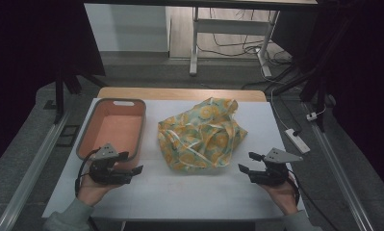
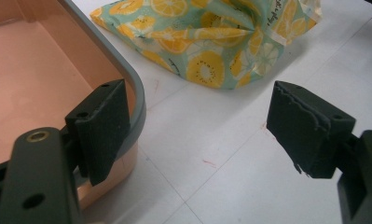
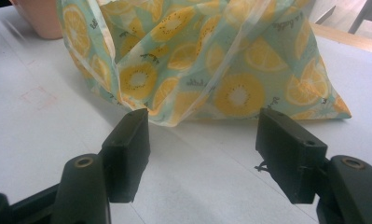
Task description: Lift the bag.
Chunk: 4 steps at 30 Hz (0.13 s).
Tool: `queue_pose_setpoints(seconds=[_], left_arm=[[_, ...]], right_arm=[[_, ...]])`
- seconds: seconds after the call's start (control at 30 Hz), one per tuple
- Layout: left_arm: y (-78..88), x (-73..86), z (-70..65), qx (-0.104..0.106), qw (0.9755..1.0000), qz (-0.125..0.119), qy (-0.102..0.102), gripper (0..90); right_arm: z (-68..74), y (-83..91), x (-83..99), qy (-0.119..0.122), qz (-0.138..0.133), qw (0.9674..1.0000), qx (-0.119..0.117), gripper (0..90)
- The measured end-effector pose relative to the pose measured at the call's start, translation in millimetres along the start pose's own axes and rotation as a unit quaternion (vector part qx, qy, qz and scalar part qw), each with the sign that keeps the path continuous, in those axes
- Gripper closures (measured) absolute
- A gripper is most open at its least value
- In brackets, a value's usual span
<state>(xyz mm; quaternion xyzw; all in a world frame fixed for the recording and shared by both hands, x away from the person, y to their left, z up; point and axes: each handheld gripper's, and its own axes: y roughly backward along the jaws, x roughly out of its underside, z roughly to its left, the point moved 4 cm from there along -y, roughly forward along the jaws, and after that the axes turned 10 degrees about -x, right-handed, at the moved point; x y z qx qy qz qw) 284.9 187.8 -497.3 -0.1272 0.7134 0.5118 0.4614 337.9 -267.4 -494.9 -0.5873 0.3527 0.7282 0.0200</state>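
A crumpled cloth bag (image 1: 201,134) printed with orange and kiwi slices lies in the middle of the white table. In the high view my left gripper (image 1: 134,162) rests low at the front left, beside the near corner of the pink bin (image 1: 86,139). Its jaws stand wide apart with nothing between them, and the bag (image 2: 207,32) lies ahead of it. At the front right my right gripper (image 1: 245,162) points toward the bag (image 3: 207,60). Its jaws are open just short of the bag's near edge, and bare table shows between them.
The pink bin (image 2: 138,100) with a grey rim stands at the left; its inside looks bare. A white power strip (image 1: 297,140) lies off the table's right edge. Table legs and cables (image 1: 237,48) stand on the floor beyond the far edge.
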Motion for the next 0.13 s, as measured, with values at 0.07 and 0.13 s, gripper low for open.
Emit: queue_pose_setpoints(seconds=[0.07, 0.13], left_arm=[[0.2, -0.1, -0.4, 0.000, 1.0000, -0.001, 0.000, 21.0], [0.5, -0.3, -0.6, -0.001, 1.0000, -0.002, 0.000, 21.0]], right_arm=[[0.6, 0.2, -0.4, 0.001, 0.000, 1.0000, 0.000, 35.8], [1.2, 0.1, -0.8, 0.002, -0.002, 1.0000, -0.002, 35.8]])
